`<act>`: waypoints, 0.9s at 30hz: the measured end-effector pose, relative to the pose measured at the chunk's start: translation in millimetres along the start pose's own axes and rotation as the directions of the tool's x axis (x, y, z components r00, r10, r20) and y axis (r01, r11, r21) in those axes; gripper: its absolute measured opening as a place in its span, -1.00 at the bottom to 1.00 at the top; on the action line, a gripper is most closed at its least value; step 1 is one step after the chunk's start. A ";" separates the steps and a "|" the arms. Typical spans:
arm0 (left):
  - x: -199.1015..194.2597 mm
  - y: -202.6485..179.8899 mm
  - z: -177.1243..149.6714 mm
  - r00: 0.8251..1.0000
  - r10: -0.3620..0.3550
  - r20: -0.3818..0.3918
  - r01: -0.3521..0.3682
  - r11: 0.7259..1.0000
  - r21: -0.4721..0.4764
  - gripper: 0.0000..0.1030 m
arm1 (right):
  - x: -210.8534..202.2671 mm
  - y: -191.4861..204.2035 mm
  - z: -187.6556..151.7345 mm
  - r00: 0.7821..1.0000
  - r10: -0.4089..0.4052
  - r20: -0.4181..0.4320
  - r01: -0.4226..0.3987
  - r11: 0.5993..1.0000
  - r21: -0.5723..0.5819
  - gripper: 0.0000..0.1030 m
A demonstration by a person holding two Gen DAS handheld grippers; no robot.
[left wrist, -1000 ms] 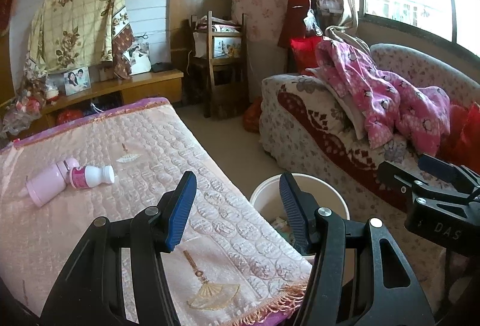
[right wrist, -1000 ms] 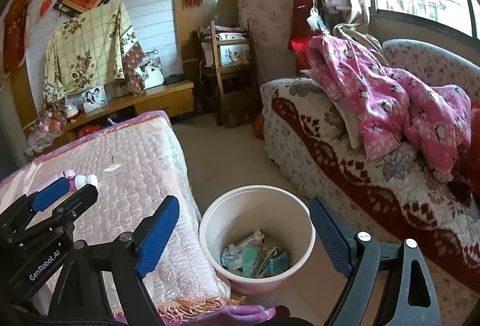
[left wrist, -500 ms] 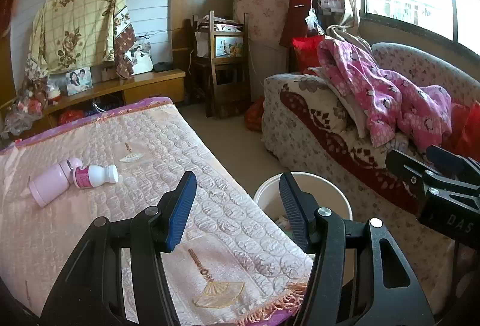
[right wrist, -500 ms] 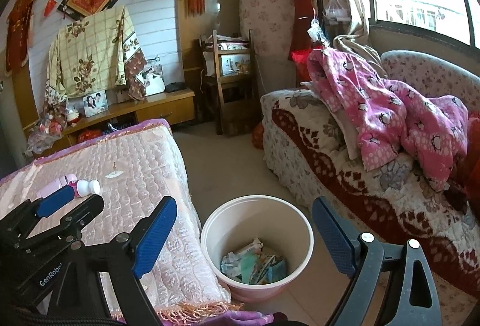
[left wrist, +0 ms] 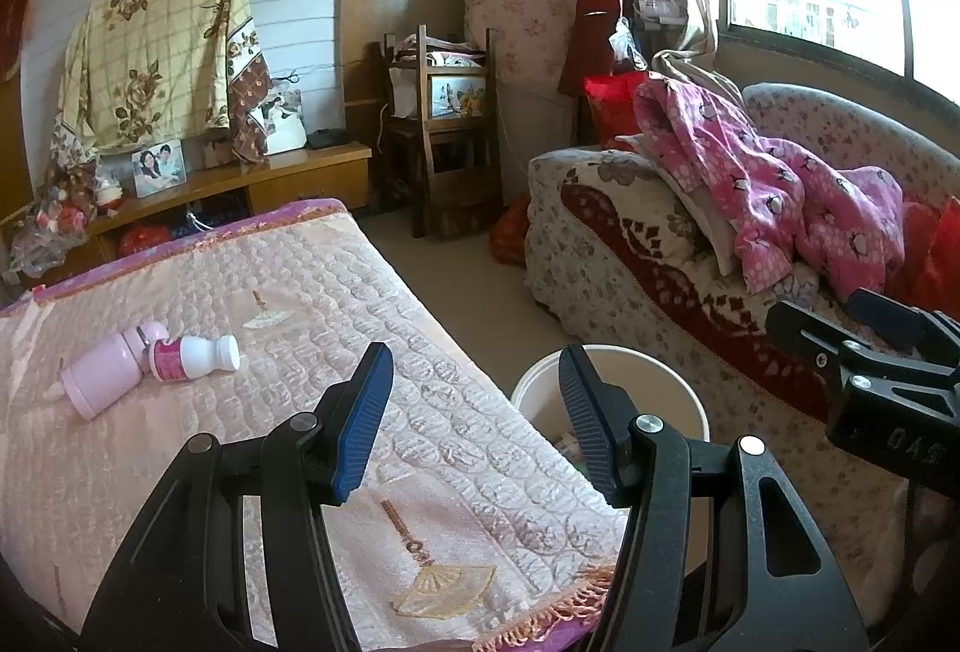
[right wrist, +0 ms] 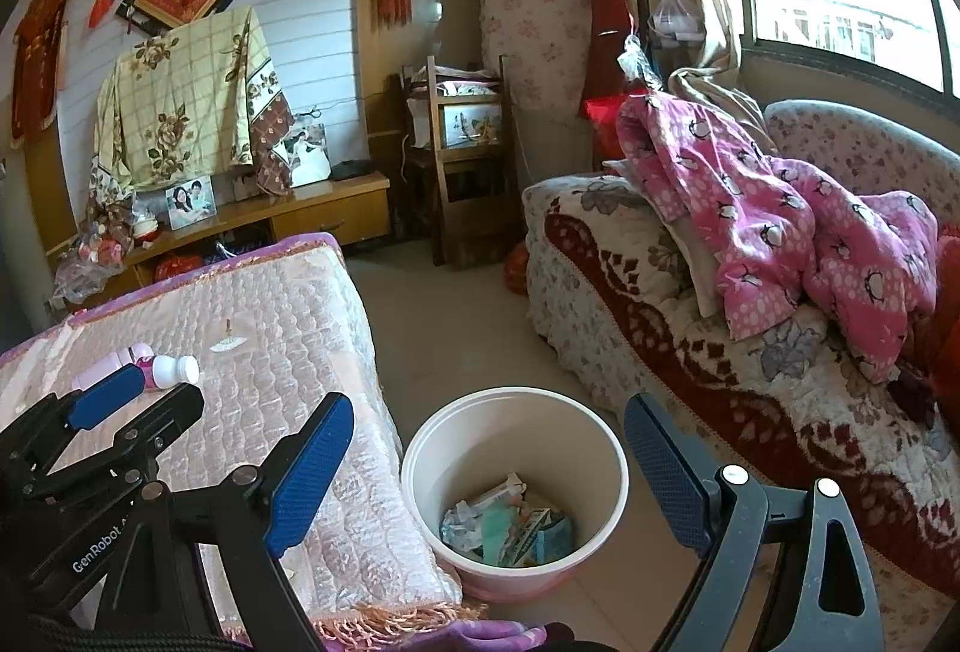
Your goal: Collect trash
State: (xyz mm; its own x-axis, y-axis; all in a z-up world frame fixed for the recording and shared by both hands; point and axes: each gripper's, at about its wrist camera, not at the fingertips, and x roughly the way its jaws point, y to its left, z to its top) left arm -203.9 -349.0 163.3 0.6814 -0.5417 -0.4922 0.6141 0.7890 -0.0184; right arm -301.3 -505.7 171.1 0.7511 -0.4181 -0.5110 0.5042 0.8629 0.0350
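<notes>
A pink bottle (left wrist: 107, 373) and a small white bottle with a pink label (left wrist: 193, 355) lie side by side on the quilted pink table cover (left wrist: 300, 292), far left. The white bottle (right wrist: 174, 370) also shows in the right wrist view. A white bin (right wrist: 516, 478) with crumpled paper and wrappers (right wrist: 510, 529) stands on the floor by the table's right edge; its rim (left wrist: 660, 370) shows in the left wrist view. My left gripper (left wrist: 474, 412) is open and empty above the table's near right corner. My right gripper (right wrist: 489, 463) is open wide and empty above the bin.
A sofa (right wrist: 690, 352) with a pink garment (right wrist: 780, 232) runs along the right, close to the bin. A low wooden cabinet (right wrist: 300, 214) and a wooden chair (right wrist: 462, 153) stand at the back. A strip of floor (right wrist: 456, 316) lies between table and sofa.
Both grippers have drawn back and up a little, so the bottles and bin sit slightly lower in view. Both stay open and empty.
</notes>
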 end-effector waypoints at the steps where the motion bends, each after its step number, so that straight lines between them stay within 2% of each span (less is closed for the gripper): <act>1: 0.4 -1.0 0.4 1.000 0.001 -0.002 -0.001 1.000 0.000 0.09 | 0.1 0.0 0.0 1.000 -0.001 0.000 0.001 1.000 -0.001 0.75; 27: 7.0 5.2 -8.2 0.999 0.016 -0.029 -0.016 1.000 0.000 0.09 | 3.6 1.1 -1.7 1.000 0.001 -0.017 -0.001 1.000 0.001 0.75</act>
State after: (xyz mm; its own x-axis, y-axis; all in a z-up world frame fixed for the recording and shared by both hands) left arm -199.2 -346.3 152.6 0.6792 -0.5207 -0.5172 0.6034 0.7974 -0.0104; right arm -298.7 -505.8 167.9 0.7440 -0.4123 -0.5258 0.5039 0.8630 0.0363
